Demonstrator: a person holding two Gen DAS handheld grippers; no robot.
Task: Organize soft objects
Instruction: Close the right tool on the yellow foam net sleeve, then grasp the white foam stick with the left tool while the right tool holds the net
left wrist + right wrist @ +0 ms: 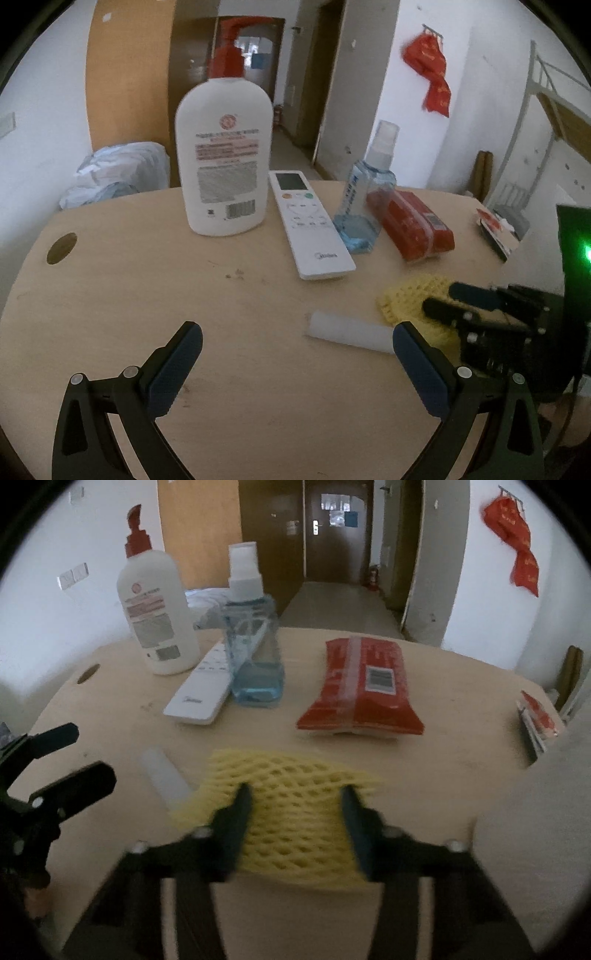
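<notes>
**Trainee:** What am I looking at, biggest thing first?

**Operator:** The counter (443, 775), pale wood, carries everything. At the back stands the lotion bottle (223, 158), then the white remote (308, 221) lying flat, the blue spray bottle (255, 642) just beside it, and the red tissue pack (364, 686) to the right. Nearest me is the yellow foam net (291, 812), with a small white tube (349, 332) lying beside its left edge.

**Trainee:** And your tongs?

**Operator:** My right tongs (295, 819) are partly closed, one finger on each side of the net, pads against it so the mesh bulges between them; I judge this a light grip on the net, which rests on the counter. My left tongs (295, 369) stand wide open over bare counter, holding nothing.

**Trainee:** How do I do this step well?

**Operator:** I would say squeeze until the mesh is firmly caught, not flattened; foam gives, so a shallow pinch may slip. I would keep the fingertips low, near the counter, to gather the full thickness. I would watch the tube, since it lies close enough to be dragged along. I would lift straight up before carrying sideways, clear of the tissue pack.
</notes>
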